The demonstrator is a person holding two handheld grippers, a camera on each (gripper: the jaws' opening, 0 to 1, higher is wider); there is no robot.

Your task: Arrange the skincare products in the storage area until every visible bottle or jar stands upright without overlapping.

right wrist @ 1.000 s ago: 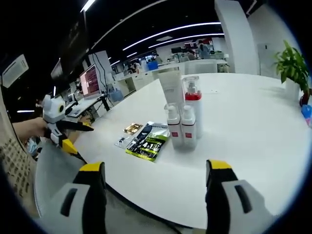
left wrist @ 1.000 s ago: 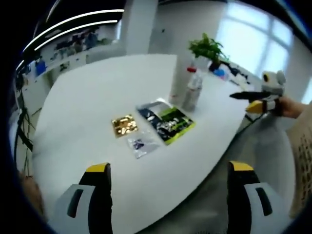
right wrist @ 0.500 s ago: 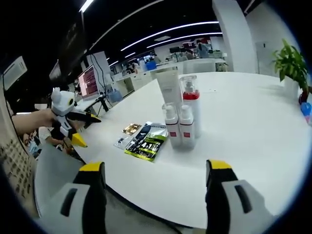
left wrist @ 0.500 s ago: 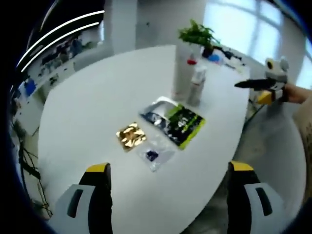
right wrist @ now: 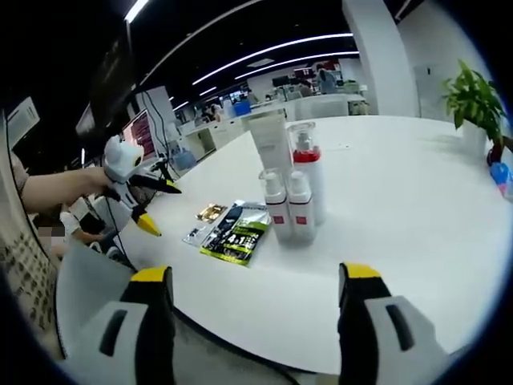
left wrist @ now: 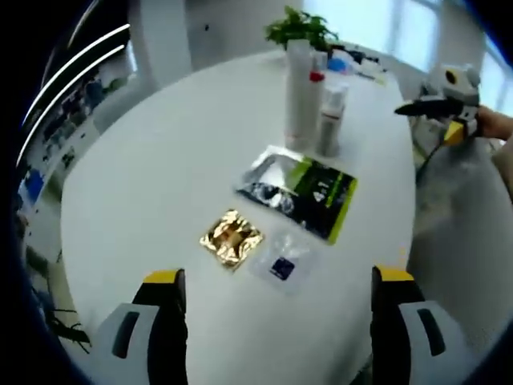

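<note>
- Office space with ceiling light strips and desks lies behind a broad, smooth white round table (left wrist: pixel 144 160) — matte, rimless, with plenty of bare surface left and far of the products.
- Potted green leafy plant (right wrist: pixel 474 95) stands at the table's far right edge in the right gripper view.
- Tall white squeeze tube standing on its cap (right wrist: pixel 269 143) rises at the far side of the bottle cluster near the table's middle; it looks soft-walled and tapered.
- White pump bottle with a red band (right wrist: pixel 308 172) stands upright just beside it, and two shorter white pump bottles with red labels (right wrist: pixel 288 207) stand in front, close together; whether they touch I cannot tell.
- Glossy black-and-green foil pouch (left wrist: pixel 303 191) lies flat, near the bottles.
- Crinkled gold foil sachet (left wrist: pixel 232 238) and a clear plastic sachet with a dark blue square (left wrist: pixel 282 265) lie flat just beside each other, near the left gripper.
- Left gripper (left wrist: pixel 272 321) hovers above the sachets, jaws spread wide, holding nothing.
- Right gripper (right wrist: pixel 252 321) hangs off the table's near edge — jaws likewise spread and empty.
- Judgement: the approach step; bottles already stand, so the next move likely calls for lowering onto a thin, slippery sachet.
</note>
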